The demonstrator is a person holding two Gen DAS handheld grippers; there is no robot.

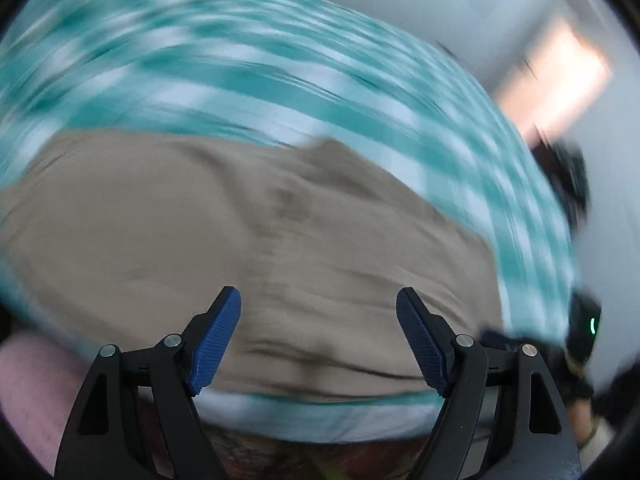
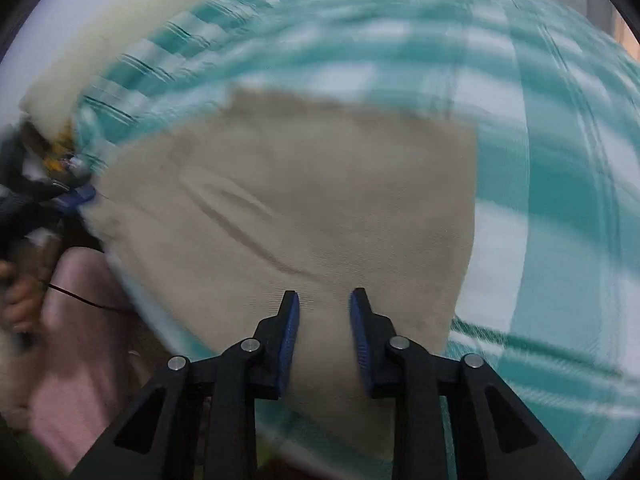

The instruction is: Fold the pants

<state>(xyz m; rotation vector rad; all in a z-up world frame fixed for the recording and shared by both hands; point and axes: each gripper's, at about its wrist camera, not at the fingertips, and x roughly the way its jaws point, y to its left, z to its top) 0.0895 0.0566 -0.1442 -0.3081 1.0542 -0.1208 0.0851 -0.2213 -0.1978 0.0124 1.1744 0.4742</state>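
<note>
Beige pants (image 1: 180, 232) lie flat and a little creased on a teal-and-white checked blanket (image 1: 240, 80). My left gripper (image 1: 318, 296) hangs over their near part, jaws wide open, nothing between the blue pads. In the right wrist view the pants (image 2: 320, 200) show as a folded shape with a straight edge on the right. My right gripper (image 2: 325, 296) is over their near end, jaws a narrow gap apart, and I see no cloth pinched between them. The left gripper's blue fingertip (image 2: 76, 196) shows at the pants' left edge. Both views are motion-blurred.
The checked blanket (image 2: 560, 160) spreads well beyond the pants to the right and far side. A cream cushion (image 2: 120, 20) lies at the far left. Pink fabric (image 2: 80, 360) and a person's hand (image 2: 16, 300) are at the near left. A dark device with a green light (image 1: 584, 328) is at the right.
</note>
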